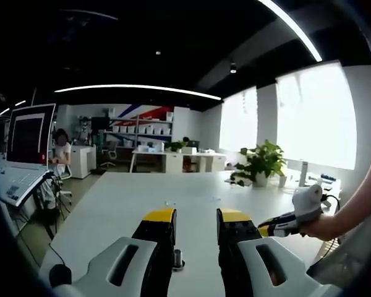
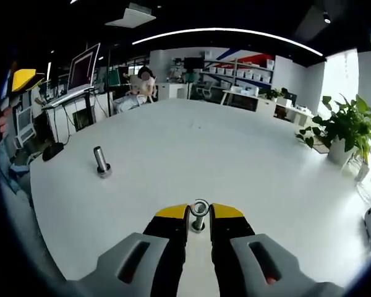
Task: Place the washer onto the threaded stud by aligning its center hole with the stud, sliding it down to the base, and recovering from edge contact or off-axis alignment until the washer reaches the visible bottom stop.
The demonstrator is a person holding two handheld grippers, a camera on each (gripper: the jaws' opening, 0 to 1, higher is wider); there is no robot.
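Washer (image 2: 200,207) pinched on edge between the right gripper (image 2: 199,216) tips, above the white table (image 2: 235,161). Threaded stud (image 2: 101,161) stands upright well to the left. Left gripper (image 1: 196,218) open, idle. Carry over, level the hole, centre on axis before lowering

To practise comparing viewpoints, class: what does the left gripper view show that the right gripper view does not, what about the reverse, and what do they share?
Left gripper view: the right gripper, held in a hand, coming in from the right, and bright windows. Right gripper view: the washer pinched between that gripper's fingers. Both: the stud, upright on the white table, a potted plant and a monitor.
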